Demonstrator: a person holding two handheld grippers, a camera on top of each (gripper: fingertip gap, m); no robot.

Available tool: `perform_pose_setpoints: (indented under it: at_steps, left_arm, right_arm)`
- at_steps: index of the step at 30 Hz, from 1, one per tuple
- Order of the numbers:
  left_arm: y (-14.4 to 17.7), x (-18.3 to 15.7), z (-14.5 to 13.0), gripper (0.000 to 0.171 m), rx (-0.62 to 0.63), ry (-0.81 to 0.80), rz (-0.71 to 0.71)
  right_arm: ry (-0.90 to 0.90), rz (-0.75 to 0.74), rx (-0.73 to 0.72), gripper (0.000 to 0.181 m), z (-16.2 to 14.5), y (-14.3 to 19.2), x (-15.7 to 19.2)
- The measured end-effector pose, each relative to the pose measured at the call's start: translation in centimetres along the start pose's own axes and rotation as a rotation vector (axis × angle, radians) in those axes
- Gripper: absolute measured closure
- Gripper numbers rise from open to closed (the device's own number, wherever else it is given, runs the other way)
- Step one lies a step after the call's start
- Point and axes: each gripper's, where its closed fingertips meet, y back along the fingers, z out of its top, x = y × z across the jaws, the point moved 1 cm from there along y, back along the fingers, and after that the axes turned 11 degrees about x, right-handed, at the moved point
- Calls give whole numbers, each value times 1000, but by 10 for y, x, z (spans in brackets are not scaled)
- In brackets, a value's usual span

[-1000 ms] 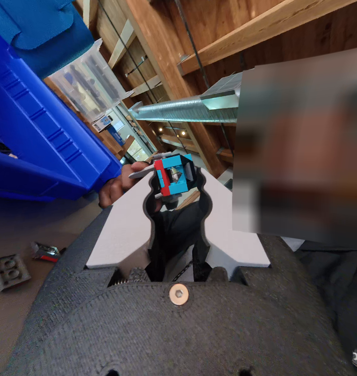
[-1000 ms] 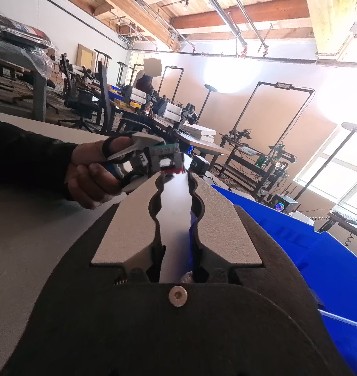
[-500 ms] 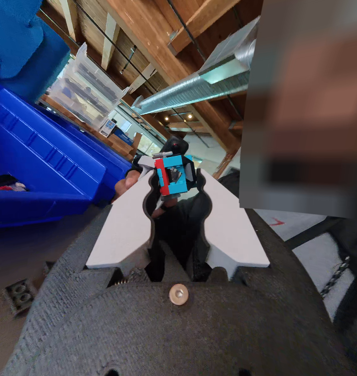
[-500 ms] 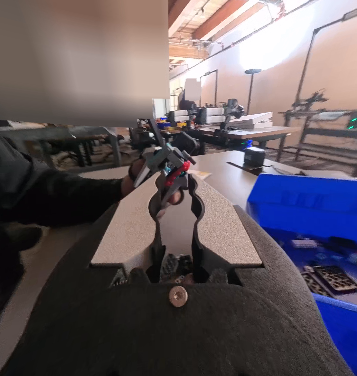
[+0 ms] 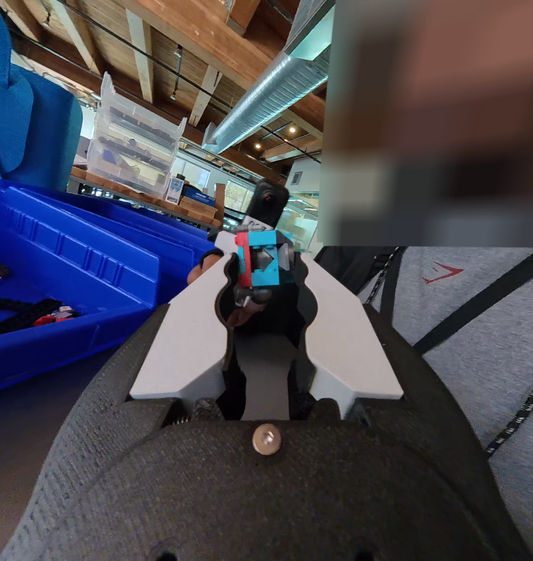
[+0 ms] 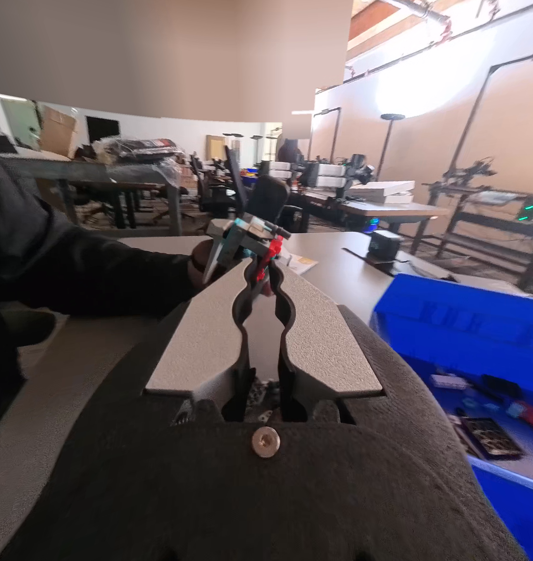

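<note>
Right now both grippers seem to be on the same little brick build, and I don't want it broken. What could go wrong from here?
1. The left gripper clamps the turquoise brick build only at its fingertips, so a twist could pop it loose.
2. The right gripper pinches just the thin red piece; pulling apart may snap bricks off.
3. The build is held in the air beside the blue bin, so loose parts could drop and scatter.

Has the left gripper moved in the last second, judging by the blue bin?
Yes. The left gripper has tilted downward: the blue bin now shows its inside, and the toy-brick block stays clamped.
</note>
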Motion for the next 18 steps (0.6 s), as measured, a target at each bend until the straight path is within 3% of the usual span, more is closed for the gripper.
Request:
perform_pose_setpoints:
  at_steps: [9, 18]
  left_arm:
    - [11, 37, 0, 120, 62, -41, 313]
    - [5, 40, 0, 111, 135, -276, 525]
  right_arm:
    - [423, -451, 125, 177, -3, 5, -26]
    - [517, -591, 173, 177, -4, 8, -33]
